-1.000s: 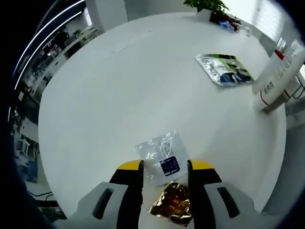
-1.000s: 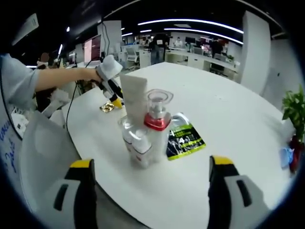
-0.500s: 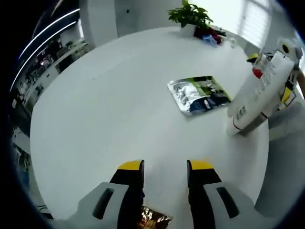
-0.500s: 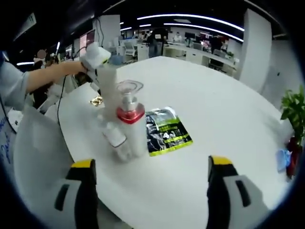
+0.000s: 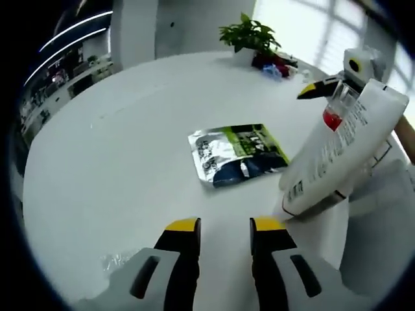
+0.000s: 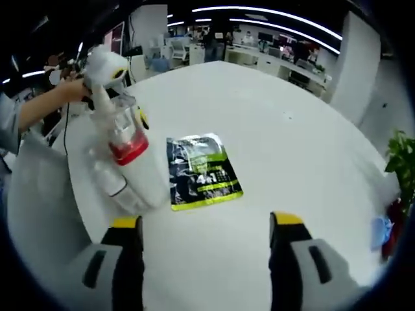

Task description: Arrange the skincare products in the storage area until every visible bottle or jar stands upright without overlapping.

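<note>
In the left gripper view, the left gripper [image 5: 224,225] is seen with its yellow-tipped jaws parted a little over the white table [image 5: 117,149], nothing held between them. A flat, glossy foil sachet [image 5: 238,153] in silver, green and dark blue is laid ahead; its print cannot be read. Just beside it a white plastic tube [image 5: 342,150] is tilted, its dark lettering too small to read, with a clear bottle [image 5: 335,107] banded red behind it.

In the right gripper view, the right gripper [image 6: 206,221] is spread wide and empty. The bottle [image 6: 128,144] is found left, the sachet [image 6: 200,170] at centre, marked "4n1".
</note>
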The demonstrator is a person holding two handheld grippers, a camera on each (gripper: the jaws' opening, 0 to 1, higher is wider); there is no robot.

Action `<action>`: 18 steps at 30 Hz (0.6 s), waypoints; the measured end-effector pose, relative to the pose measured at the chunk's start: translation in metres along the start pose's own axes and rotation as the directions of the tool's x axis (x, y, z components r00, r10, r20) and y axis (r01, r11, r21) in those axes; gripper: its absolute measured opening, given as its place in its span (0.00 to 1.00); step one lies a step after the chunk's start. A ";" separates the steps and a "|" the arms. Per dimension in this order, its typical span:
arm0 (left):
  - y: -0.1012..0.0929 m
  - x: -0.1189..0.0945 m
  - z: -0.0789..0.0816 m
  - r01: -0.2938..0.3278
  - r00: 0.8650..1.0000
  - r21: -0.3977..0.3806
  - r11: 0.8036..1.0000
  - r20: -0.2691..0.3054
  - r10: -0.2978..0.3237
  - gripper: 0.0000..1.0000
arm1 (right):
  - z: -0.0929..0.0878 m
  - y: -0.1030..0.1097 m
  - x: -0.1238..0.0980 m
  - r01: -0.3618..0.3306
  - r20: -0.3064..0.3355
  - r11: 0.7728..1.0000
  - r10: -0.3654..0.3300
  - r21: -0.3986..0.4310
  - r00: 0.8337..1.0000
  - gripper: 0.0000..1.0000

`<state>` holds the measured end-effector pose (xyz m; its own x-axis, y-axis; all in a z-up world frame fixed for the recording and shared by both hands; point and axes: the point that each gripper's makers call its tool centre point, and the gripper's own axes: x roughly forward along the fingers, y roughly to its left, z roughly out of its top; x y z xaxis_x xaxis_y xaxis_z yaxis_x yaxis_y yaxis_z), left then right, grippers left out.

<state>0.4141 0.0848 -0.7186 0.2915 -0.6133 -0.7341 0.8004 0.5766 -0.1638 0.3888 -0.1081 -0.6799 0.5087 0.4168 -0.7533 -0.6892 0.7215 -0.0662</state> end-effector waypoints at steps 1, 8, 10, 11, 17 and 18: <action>0.003 0.001 -0.001 0.002 1.000 -0.003 1.000 0.003 -0.002 0.26 | 0.001 -0.003 0.006 -0.003 -0.005 1.000 0.003 0.000 1.000 0.78; -0.008 0.013 0.008 0.035 0.999 -0.043 0.998 0.030 -0.034 0.23 | 0.004 -0.017 0.030 -0.053 -0.055 0.998 0.052 -0.015 0.997 0.67; -0.011 0.016 0.010 0.045 0.998 -0.056 0.997 0.034 -0.043 0.22 | 0.006 -0.019 0.036 -0.078 -0.059 0.997 0.079 0.028 0.995 0.63; -0.012 0.017 0.011 0.049 0.998 -0.063 0.997 0.040 -0.047 0.22 | 0.007 -0.022 0.039 -0.078 -0.054 0.996 0.080 0.036 0.995 0.62; -0.020 0.028 0.017 0.073 0.996 -0.111 0.991 0.061 -0.066 0.20 | 0.012 -0.030 0.057 -0.123 -0.068 0.990 0.127 0.064 0.990 0.53; -0.022 0.030 0.018 0.079 0.995 -0.125 0.989 0.063 -0.072 0.20 | 0.012 -0.032 0.061 -0.123 -0.069 0.990 0.127 0.068 0.989 0.51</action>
<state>0.4146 0.0440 -0.7257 0.2655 -0.6860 -0.6774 0.7494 0.5889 -0.3026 0.4484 -0.0991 -0.7158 0.3800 0.4663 -0.7989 -0.7098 0.7008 0.0714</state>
